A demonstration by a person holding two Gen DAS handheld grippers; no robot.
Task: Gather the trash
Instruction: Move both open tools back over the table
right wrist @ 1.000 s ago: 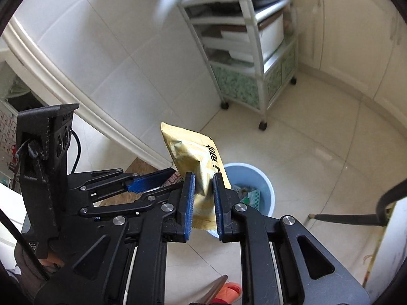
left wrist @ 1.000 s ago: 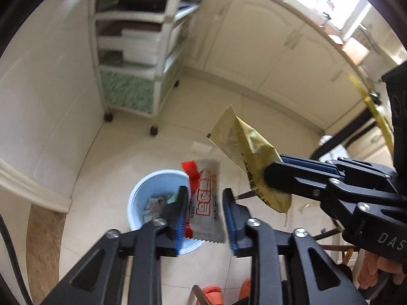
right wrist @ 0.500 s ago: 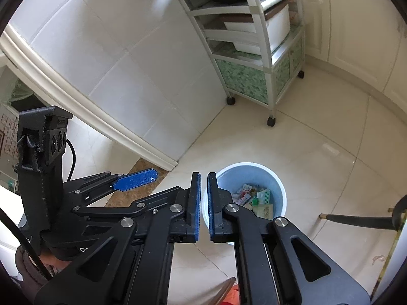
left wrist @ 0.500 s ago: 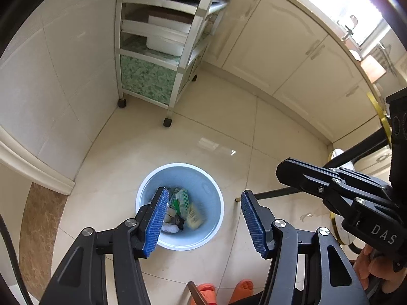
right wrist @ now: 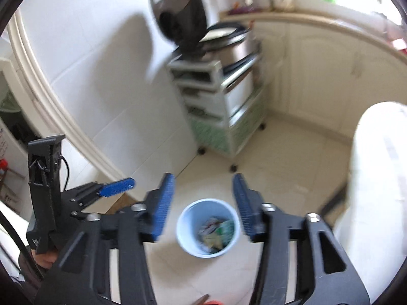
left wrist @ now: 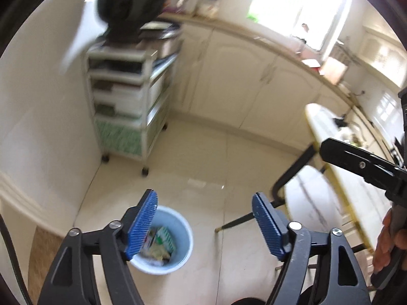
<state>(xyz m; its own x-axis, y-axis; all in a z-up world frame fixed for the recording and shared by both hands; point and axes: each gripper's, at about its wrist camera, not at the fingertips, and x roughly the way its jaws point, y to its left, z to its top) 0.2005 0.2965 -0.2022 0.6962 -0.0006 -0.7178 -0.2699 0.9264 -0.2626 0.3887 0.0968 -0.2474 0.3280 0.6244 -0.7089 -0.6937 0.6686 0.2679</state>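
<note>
Trash (right wrist: 215,232): crumpled wrappers, all lying inside the light-blue bin (right wrist: 185,239), which stands on the cream tile floor (right wrist: 287,178). In the left view the same bin (left wrist: 182,228) sits low and centre-left, wrappers (left wrist: 159,241) visible in it, partly behind the left blue pad.

Right gripper (right wrist: 203,203): pitched down toward the floor, bin framed in the gap between its two fingers (right wrist: 162,203). Fingers parted to a medium gap and opening; nothing between the pads, nothing held. From the left view only its upper finger (left wrist: 356,161) shows, reaching in from the right edge, with the person's hand (left wrist: 390,241) wrapped on the handle below it.

Left gripper (left wrist: 204,225): also angled down, bin just left of its centreline. Fingers (left wrist: 142,226) spread wide and opening, empty, no contact with anything. In the right view it (right wrist: 115,186) sits at the lower left, one blue pad pointing toward the bin side, mount post upright behind it, a hand (right wrist: 47,256) under it.

Both grippers side by side above the bin, well clear of its rim.

Around: white rolling cart (right wrist: 223,106) with drawers against the tiled wall beyond the bin, a dark appliance (right wrist: 182,17) on top of it. Cream cabinets (left wrist: 241,81) run along the far wall. White desk (left wrist: 338,167) with yellow edge and dark legs at right. Both frames motion-blurred.
</note>
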